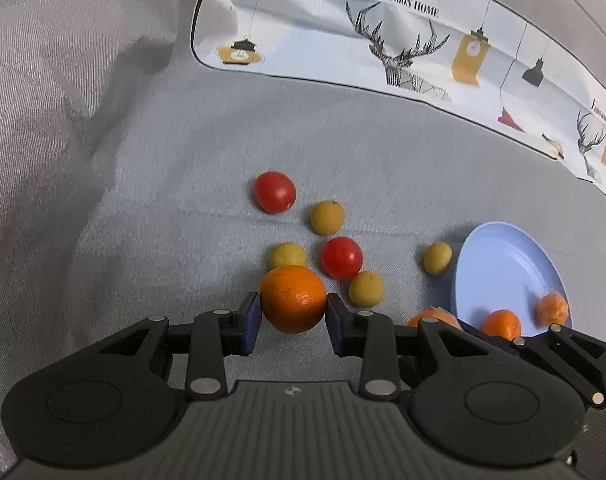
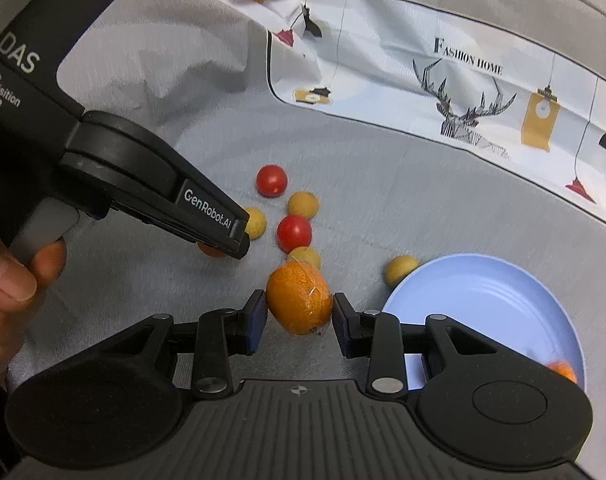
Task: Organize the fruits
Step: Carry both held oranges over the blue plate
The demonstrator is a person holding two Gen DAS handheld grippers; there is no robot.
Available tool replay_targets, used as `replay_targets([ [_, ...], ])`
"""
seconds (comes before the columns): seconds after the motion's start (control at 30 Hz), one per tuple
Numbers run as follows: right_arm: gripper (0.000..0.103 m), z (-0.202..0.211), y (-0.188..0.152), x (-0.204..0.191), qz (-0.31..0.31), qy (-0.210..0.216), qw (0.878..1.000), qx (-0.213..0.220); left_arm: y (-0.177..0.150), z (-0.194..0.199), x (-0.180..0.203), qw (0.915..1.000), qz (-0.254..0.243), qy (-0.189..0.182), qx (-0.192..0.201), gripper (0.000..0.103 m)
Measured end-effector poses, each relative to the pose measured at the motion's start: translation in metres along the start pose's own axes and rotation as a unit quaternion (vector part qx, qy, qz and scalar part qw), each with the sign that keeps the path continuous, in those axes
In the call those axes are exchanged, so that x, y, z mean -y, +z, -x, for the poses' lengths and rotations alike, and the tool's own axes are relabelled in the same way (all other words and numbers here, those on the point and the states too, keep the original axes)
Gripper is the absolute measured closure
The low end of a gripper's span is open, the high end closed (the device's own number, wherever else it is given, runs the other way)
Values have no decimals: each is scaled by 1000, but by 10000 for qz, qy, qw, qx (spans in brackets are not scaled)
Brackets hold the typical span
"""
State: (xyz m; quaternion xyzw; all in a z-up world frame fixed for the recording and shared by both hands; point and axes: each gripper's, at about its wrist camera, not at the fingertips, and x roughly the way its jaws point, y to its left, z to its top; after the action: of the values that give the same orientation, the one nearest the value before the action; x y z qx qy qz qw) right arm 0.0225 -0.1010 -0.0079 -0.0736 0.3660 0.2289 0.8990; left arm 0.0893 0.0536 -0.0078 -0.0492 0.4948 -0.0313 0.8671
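At lower centre of each wrist view, an orange is clamped between the jaws: a round orange (image 1: 293,299) by the left gripper (image 1: 291,316), a film-wrapped orange (image 2: 299,298) by the right gripper (image 2: 299,318). Slippage on the film is possible. Further right, the blue plate (image 2: 483,292) lies; nearby yellow fruit (image 2: 401,270) could be knocked.

Two orange citrus fruits (image 1: 501,323) lying inside the blue plate (image 1: 499,264); left of that plate, two red tomatoes (image 1: 275,192), four small yellow fruits (image 1: 327,217), a bare orange (image 1: 293,298), and a film-wrapped orange (image 2: 299,303).
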Motion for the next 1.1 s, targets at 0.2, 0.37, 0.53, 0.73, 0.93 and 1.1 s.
replay_targets([
  [0.2,66,10,-1,13,-80,-90,9998,172,2,5,2,9997,1,-123,204,65],
  [0.37,66,17,1,29,-289,-220,9989,303,3,9,5,9991,-44,-194,365,65],
  [0.53,66,28,2,45,-487,-357,9971,474,4,14,11,9980,-149,-287,548,65],
  [0.73,66,38,1,62,-678,-568,9943,600,5,21,22,9954,-304,-445,793,65],
  [0.93,66,48,-1,79,-880,-780,9906,698,3,26,41,9916,-575,-576,1005,65],
  [1.1,66,54,-3,91,-1017,-934,9876,750,2,27,51,9890,-703,-701,1100,65],
])
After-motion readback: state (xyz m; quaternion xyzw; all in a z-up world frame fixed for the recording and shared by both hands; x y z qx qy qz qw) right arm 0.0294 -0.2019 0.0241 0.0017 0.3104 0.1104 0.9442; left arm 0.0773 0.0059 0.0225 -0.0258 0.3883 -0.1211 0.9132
